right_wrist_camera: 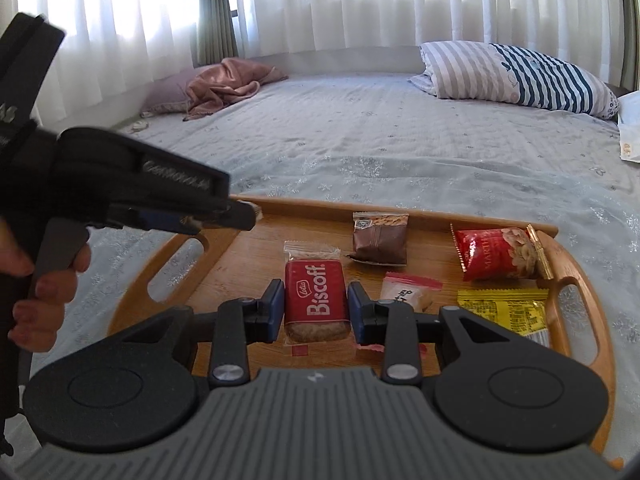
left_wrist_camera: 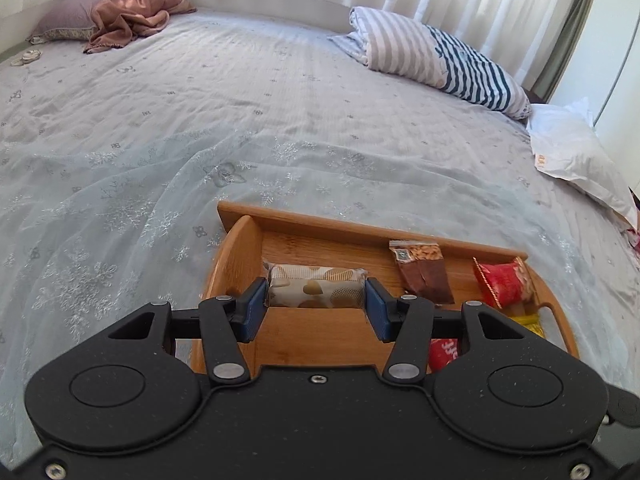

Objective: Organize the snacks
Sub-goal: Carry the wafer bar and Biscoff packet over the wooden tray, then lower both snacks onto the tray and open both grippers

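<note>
A wooden tray [left_wrist_camera: 296, 336] [right_wrist_camera: 248, 252] lies on the bed. My left gripper [left_wrist_camera: 316, 300] is shut on a white snack pack with brown hearts [left_wrist_camera: 316, 286], held above the tray's left part. My right gripper [right_wrist_camera: 316, 308] is closed around a red Biscoff biscuit pack [right_wrist_camera: 315, 294] low over the tray. A brown nut pack [left_wrist_camera: 424, 274] [right_wrist_camera: 380, 238], a red peanut bag [left_wrist_camera: 504, 282] [right_wrist_camera: 500, 254], a yellow pack [right_wrist_camera: 508, 312] and a small white pack [right_wrist_camera: 408, 290] lie on the tray. The left gripper also shows at the left of the right wrist view [right_wrist_camera: 240, 212].
The bed [left_wrist_camera: 240, 120] has a grey floral cover. A striped pillow [left_wrist_camera: 432, 56] [right_wrist_camera: 516, 76] lies at the far right, a pink cloth on a pillow [left_wrist_camera: 132, 16] [right_wrist_camera: 224, 84] at the far left. A white pillow [left_wrist_camera: 572, 156] sits at the right edge.
</note>
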Tool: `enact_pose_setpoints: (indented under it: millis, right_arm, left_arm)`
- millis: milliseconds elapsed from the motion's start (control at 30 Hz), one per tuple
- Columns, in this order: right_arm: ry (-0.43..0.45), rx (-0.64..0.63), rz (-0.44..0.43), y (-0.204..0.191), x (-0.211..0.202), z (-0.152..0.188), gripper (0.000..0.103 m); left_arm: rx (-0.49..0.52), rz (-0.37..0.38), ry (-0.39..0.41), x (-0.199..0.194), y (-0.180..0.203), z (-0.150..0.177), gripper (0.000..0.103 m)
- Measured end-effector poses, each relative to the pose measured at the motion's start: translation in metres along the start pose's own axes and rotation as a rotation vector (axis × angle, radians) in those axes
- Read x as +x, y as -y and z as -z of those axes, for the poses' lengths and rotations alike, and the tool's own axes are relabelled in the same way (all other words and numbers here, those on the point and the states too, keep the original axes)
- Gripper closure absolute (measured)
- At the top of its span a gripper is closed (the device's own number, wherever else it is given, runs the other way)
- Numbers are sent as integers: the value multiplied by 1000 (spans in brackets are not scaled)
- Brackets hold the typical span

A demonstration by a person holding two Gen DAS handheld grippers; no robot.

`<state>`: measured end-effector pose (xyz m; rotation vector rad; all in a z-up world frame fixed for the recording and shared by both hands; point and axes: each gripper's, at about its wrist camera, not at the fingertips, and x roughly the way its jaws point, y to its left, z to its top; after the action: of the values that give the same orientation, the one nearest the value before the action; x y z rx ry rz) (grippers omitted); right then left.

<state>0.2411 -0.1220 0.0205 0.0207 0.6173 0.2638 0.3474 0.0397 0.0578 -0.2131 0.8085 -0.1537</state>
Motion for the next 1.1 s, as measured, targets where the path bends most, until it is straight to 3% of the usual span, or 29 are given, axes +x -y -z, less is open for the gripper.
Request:
enact_pose_setpoints:
  millis: [467, 767, 1033, 1100]
  right_arm:
    - [-34, 25, -1, 3, 20, 1, 71]
    - [-43, 60, -26, 12, 20, 3, 71]
    - [-26, 62, -22, 16, 10, 3, 67]
    - [-23, 65, -22, 18, 3, 3, 67]
  left_arm:
    - [63, -72, -48, 62, 7, -12, 53]
    - [83, -89, -38, 72, 13, -12, 52]
    - [95, -106, -15, 62, 21, -13, 26]
    - [122, -110, 1, 51, 24, -11, 23]
